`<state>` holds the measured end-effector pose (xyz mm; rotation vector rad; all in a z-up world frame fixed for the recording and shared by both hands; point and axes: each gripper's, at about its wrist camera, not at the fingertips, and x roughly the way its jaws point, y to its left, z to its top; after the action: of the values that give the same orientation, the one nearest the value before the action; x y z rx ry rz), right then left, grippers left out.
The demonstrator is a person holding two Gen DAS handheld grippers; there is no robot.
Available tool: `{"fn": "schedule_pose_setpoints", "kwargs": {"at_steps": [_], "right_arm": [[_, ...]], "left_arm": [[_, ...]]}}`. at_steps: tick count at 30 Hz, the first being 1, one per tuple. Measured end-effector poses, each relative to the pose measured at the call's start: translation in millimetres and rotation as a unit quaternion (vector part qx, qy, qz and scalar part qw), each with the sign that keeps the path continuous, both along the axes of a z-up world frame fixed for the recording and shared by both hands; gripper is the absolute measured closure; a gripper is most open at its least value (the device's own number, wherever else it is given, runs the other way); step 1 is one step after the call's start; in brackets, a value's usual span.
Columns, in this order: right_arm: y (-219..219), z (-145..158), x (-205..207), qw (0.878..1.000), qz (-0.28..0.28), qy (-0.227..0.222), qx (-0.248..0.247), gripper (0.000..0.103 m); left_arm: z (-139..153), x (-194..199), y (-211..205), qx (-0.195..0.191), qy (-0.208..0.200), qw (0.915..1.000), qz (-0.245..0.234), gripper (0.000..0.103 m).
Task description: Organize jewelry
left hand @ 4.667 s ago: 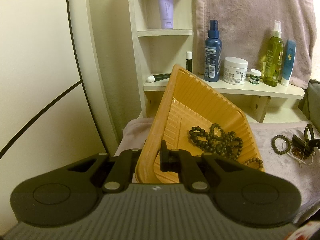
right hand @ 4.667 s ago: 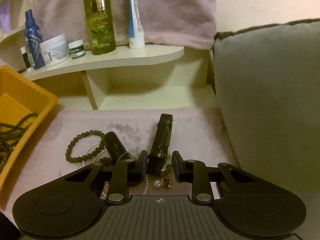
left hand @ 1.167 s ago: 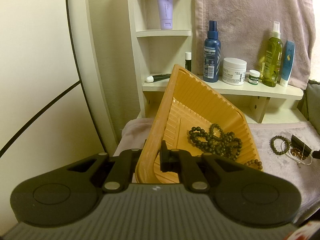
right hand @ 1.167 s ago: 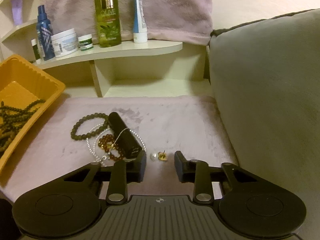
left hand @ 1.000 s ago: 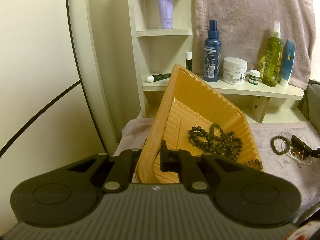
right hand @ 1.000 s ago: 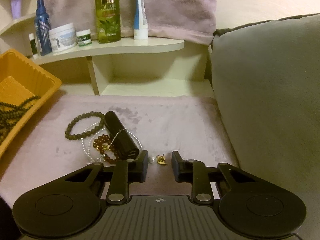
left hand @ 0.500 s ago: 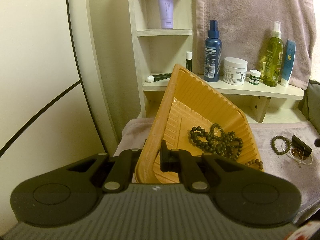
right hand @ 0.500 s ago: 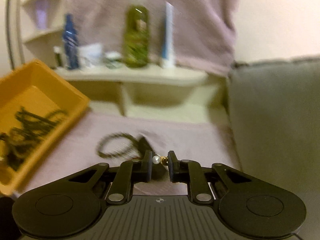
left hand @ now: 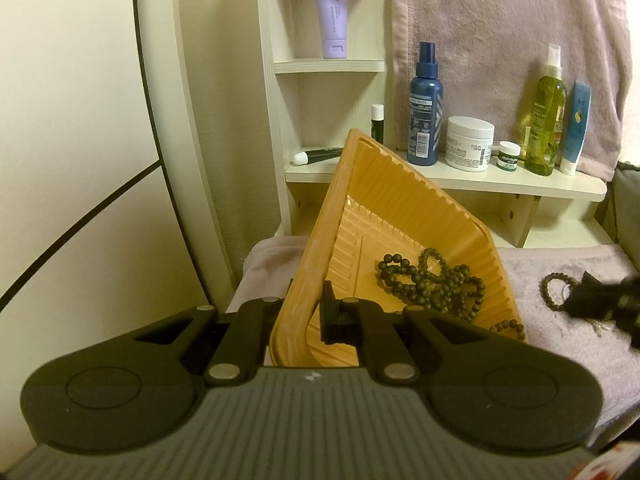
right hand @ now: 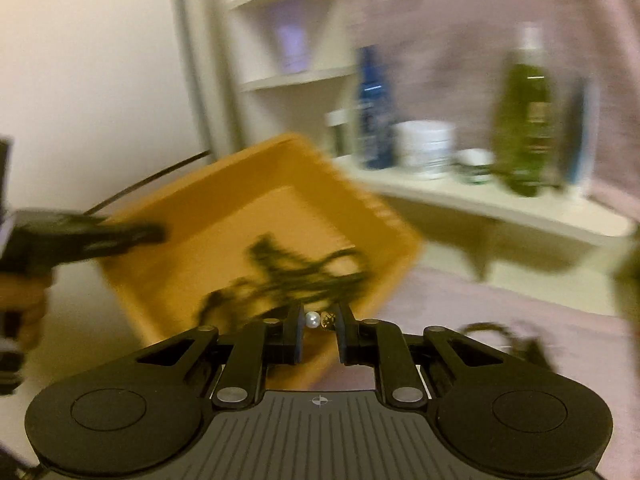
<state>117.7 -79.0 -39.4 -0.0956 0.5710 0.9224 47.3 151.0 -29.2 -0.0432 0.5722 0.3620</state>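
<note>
An orange ribbed tray (left hand: 332, 216) stands tilted on the pink cloth, and my left gripper (left hand: 306, 312) is shut on its near rim. A dark bead necklace (left hand: 432, 284) lies heaped inside it. My right gripper (right hand: 319, 320) is shut on a small pearl-and-gold earring (right hand: 313, 319), held in the air just before the tray (right hand: 240, 208); this view is blurred by motion. In the left wrist view the right gripper (left hand: 608, 304) shows as a dark blur at the right edge, beside a dark bead bracelet (left hand: 554, 292) lying on the cloth.
A white shelf (left hand: 460, 178) behind the tray carries a blue spray bottle (left hand: 425, 108), a white jar (left hand: 469, 142), a green oil bottle (left hand: 548, 116) and tubes. A grey cushion (left hand: 628, 208) borders the cloth at the right. A hand (right hand: 24, 308) holds the left gripper.
The right gripper shut on the earring, lifted it off the cloth and swung left and up toward the tray. The left gripper and the tray stayed still.
</note>
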Motion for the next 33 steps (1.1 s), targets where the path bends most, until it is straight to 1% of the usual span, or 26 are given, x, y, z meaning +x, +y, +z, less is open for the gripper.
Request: {"fn": "schedule_pose_setpoints", "kwargs": {"at_steps": [3,7,9,10,11,12,14,17,20,24,28,30,32,33], "right_arm": [[17,-4,-8,0.999,0.036,0.006,-0.013,0.087],[24,-12,-9,0.998,0.057,0.021,-0.017,0.086],[25,-15,-7,0.997,0.064,0.035,-0.016,0.083],[23,-16,-5,0.997,0.064,0.04,-0.014,0.068],[19,-15,-6,0.997,0.06,0.039,-0.008,0.047],[15,-15,-5,0.998,0.051,0.036,-0.001,0.042],[5,-12,-1,0.999,0.03,0.035,0.017,0.042],[-18,-9,6,0.999,-0.017,0.03,0.021,0.042],[-42,-14,13,0.997,-0.073,0.027,0.004,0.042],[-73,-25,23,0.99,-0.136,0.037,-0.024,0.042],[-97,-35,28,0.981,-0.182,0.049,-0.035,0.042],[-104,-39,29,0.978,-0.195,0.055,-0.038,0.048],[-105,-44,31,0.977,-0.197,0.07,-0.043,0.063],[-106,-46,30,0.977,-0.195,0.074,-0.044,0.065]], "left_arm": [[0,0,0,-0.001,-0.001,1.0,-0.001,0.096],[0,0,0,-0.002,-0.001,1.0,-0.001,0.096],[0,0,0,-0.002,-0.001,1.0,-0.001,0.096],[0,0,0,-0.002,-0.001,1.0,-0.001,0.096],[0,0,0,-0.002,-0.001,1.0,0.0,0.096],[0,0,0,-0.002,-0.001,1.0,-0.001,0.096],[0,0,0,-0.002,0.0,1.0,-0.001,0.096],[0,0,0,-0.002,-0.001,1.0,-0.001,0.096],[0,0,0,-0.002,-0.001,1.0,-0.001,0.096],[1,0,0,-0.002,-0.001,1.0,-0.001,0.096],[1,0,0,-0.001,0.0,1.0,-0.001,0.096],[1,1,0,0.0,0.0,1.0,-0.001,0.096],[1,1,0,0.0,0.0,1.0,-0.001,0.096],[1,1,0,0.0,0.0,1.0,-0.001,0.096]]}}
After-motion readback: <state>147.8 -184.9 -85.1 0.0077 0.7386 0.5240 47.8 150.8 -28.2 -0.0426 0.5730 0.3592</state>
